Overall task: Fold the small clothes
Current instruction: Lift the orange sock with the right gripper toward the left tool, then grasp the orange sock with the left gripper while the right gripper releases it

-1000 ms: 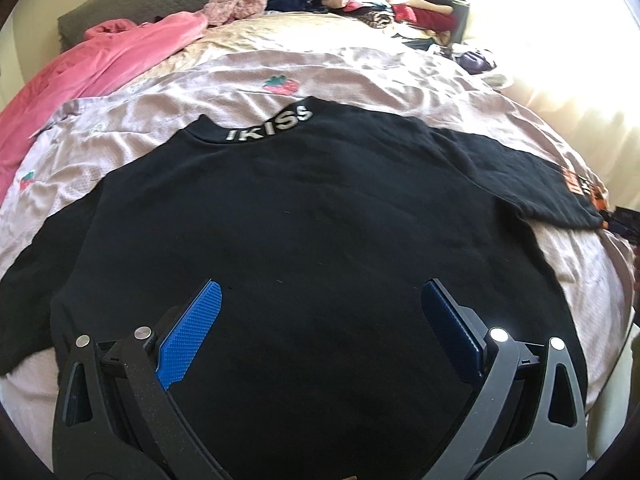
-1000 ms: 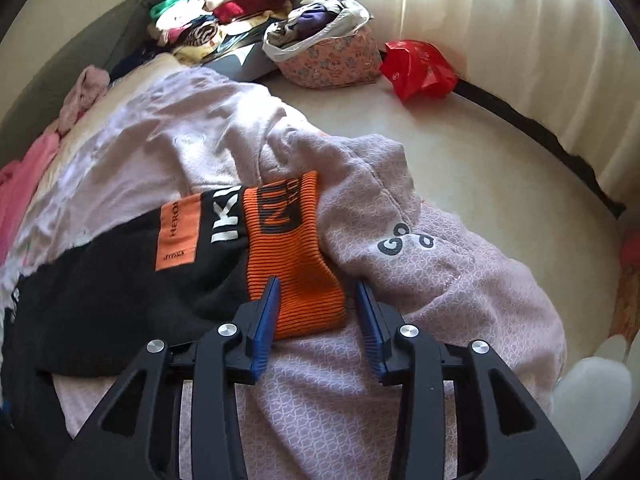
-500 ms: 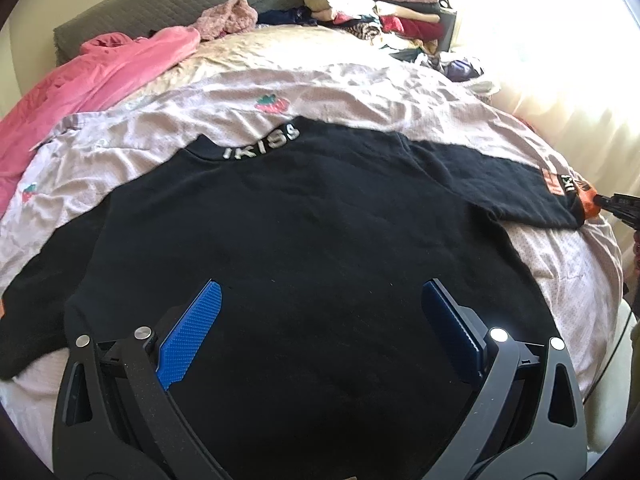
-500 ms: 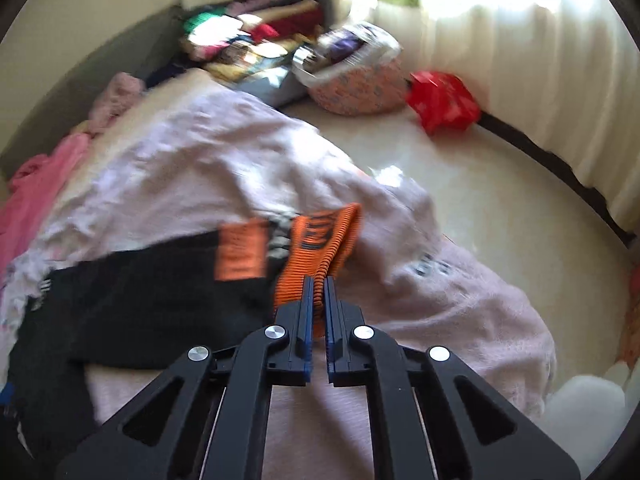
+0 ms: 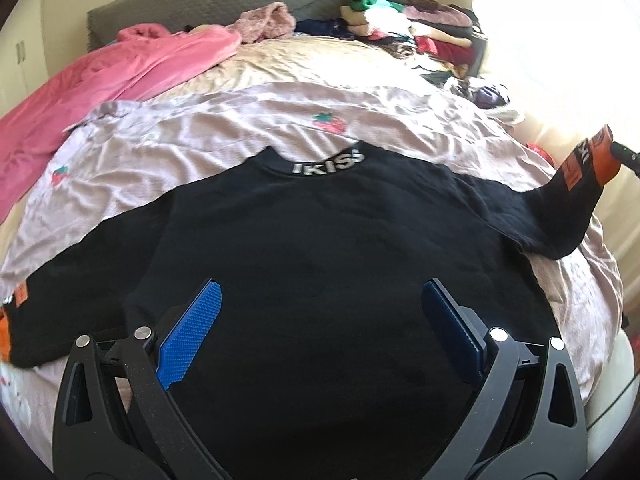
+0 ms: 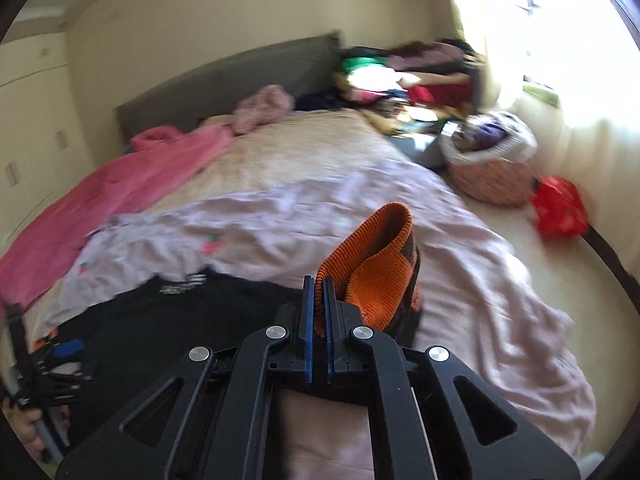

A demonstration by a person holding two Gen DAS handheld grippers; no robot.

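A black sweatshirt (image 5: 320, 248) with a lettered collar lies spread flat on the bed. My left gripper (image 5: 320, 320) is open and hovers above its lower body, with nothing between the blue pads. My right gripper (image 6: 319, 292) is shut on the orange ribbed cuff (image 6: 372, 260) of the right sleeve and holds it lifted off the bed. In the left wrist view that raised sleeve (image 5: 576, 196) stands up at the far right. The left sleeve's orange cuff (image 5: 6, 326) lies flat at the left edge.
A lilac sheet (image 5: 200, 136) with strawberry prints covers the bed under the sweatshirt. A pink blanket (image 5: 100, 80) lies at the far left. Folded clothes (image 5: 408, 28) are piled at the head. A fabric basket (image 6: 492, 164) and a red bag (image 6: 560, 208) sit on the floor.
My right gripper closed on the orange cuff and lifted the right sleeve up off the bed. My left gripper stayed open and drew back slightly over the sweatshirt.
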